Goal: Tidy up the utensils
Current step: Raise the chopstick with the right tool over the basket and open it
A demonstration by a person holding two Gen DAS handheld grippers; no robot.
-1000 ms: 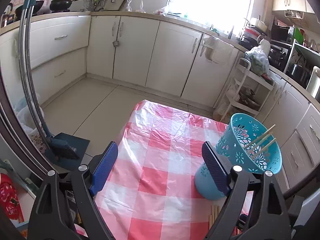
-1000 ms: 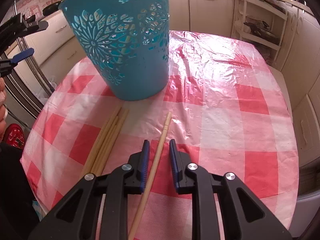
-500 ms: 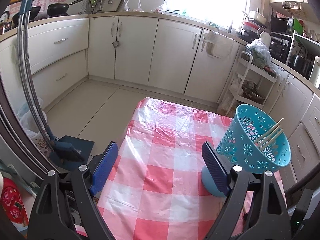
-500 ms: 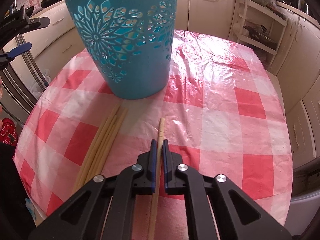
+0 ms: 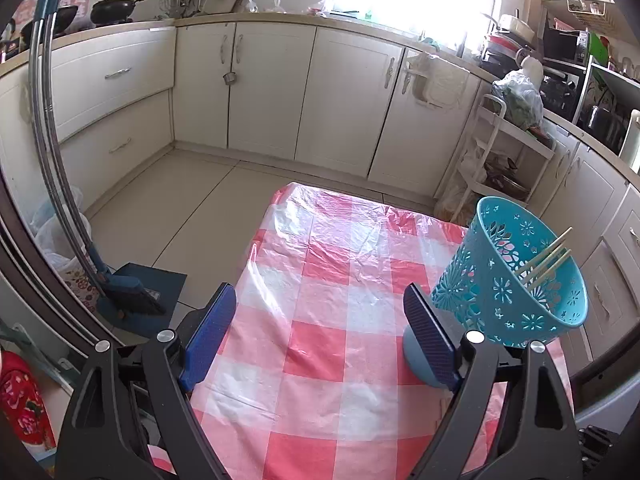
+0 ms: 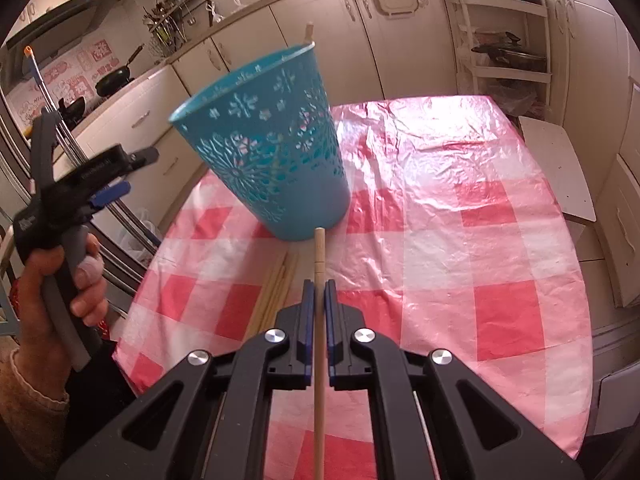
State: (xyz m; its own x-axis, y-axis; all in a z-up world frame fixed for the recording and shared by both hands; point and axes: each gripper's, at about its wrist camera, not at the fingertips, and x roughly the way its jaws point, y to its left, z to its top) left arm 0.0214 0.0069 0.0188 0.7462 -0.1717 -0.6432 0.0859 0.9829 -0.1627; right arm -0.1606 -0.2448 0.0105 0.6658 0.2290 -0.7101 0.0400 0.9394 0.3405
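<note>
A blue perforated basket (image 6: 272, 152) stands on the red-and-white checked table (image 6: 500, 240); it also shows in the left wrist view (image 5: 516, 284), with several chopsticks (image 5: 546, 258) leaning inside. My right gripper (image 6: 319, 286) is shut on a wooden chopstick (image 6: 319, 252) and holds it above the table, its tip pointing at the basket's base. More chopsticks (image 6: 276, 284) lie on the table left of the gripper. My left gripper (image 5: 320, 312) is open and empty, held above the table's left side; it appears in the right wrist view (image 6: 116, 184).
Kitchen cabinets (image 5: 272, 92) line the far walls. A white shelf cart (image 5: 496, 152) stands beyond the table. A broom and dustpan (image 5: 128, 292) rest on the floor at the left. A white stool (image 6: 556, 168) sits beside the table's right edge.
My right gripper closed on the single chopstick and lifted it off the table, drawing back from the basket. The left gripper stayed open and rose a little.
</note>
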